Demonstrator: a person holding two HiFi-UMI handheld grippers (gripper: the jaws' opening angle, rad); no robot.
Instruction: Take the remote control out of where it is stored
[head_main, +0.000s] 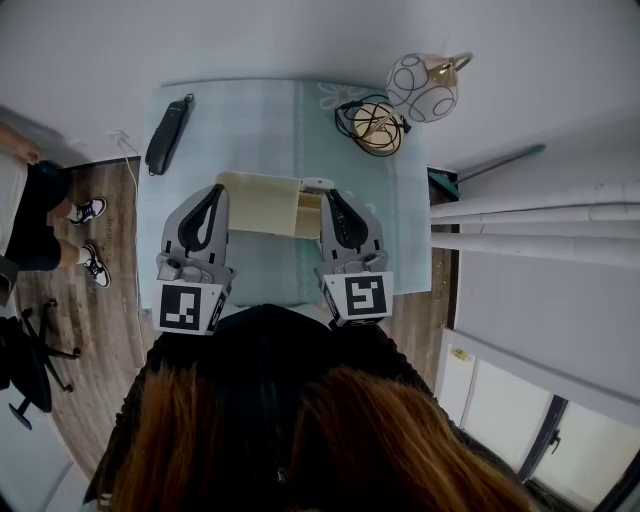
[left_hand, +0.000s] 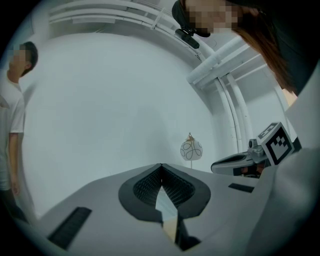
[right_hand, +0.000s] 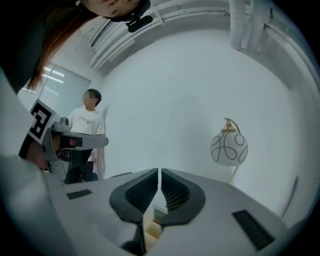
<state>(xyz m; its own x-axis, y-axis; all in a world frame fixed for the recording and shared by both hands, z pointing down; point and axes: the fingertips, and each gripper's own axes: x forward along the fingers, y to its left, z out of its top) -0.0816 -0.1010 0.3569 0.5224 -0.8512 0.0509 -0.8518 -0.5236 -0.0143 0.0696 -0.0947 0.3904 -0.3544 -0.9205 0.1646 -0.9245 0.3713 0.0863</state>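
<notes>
Left gripper (head_main: 214, 192) and right gripper (head_main: 333, 197) closed, empty, flanking box (head_main: 262, 203), remote control (head_main: 168, 133) farther left.

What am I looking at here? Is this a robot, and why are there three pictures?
It is not a robot. A person holds a grasping tool in each hand. The head view comes from a camera on that person's head, looking down: the left tool and the right tool reach over a pale green table. The other two views come from cameras riding on each tool, looking along its jaws. Both pairs of jaws are closed and hold nothing.

On the table, a cream box sits between the tools, a long black object lies at the far left, and a black-and-gold wire item is at the far right, near a round white lamp. I cannot pick out a remote control with certainty. A bystander stands nearby.
</notes>
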